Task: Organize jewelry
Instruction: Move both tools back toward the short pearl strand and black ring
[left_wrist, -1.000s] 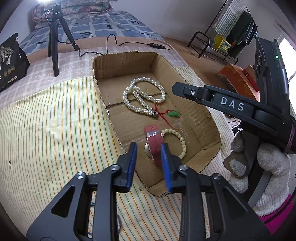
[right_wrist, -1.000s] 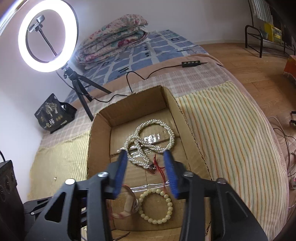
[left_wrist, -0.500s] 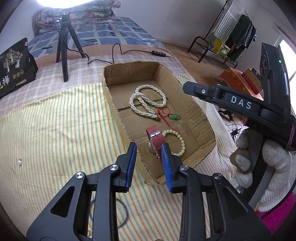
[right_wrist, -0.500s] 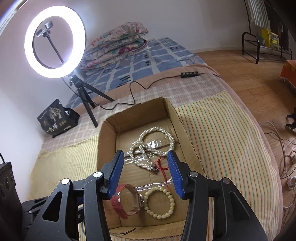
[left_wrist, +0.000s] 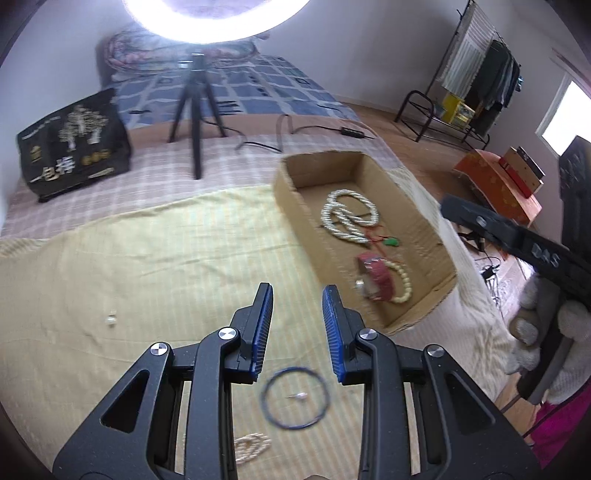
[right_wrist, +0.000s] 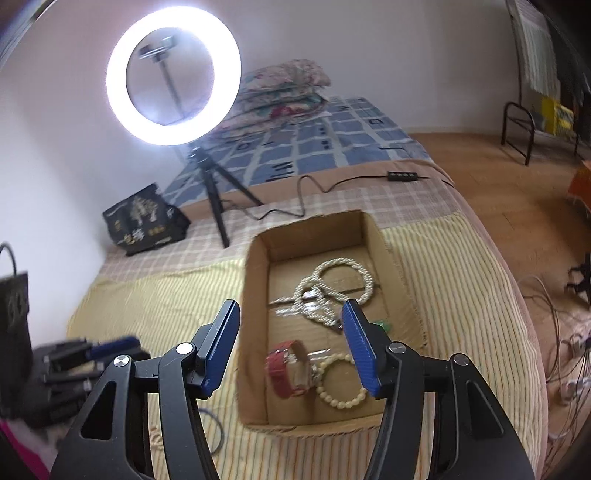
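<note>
Just beneath left gripper (left_wrist: 297, 314), blue bangle (left_wrist: 294, 397)

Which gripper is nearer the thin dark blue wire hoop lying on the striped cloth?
Left. The left gripper hangs right above the thin dark blue wire hoop, empty. The right gripper, jaws opening and empty, is over the cardboard box, off to the side.

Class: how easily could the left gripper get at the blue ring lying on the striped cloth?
Probably easily. The blue ring lies flat on the striped cloth just below the left gripper, whose jaws hold nothing, and nothing covers it. A thin ring lying flat may be awkward to pinch.
</note>
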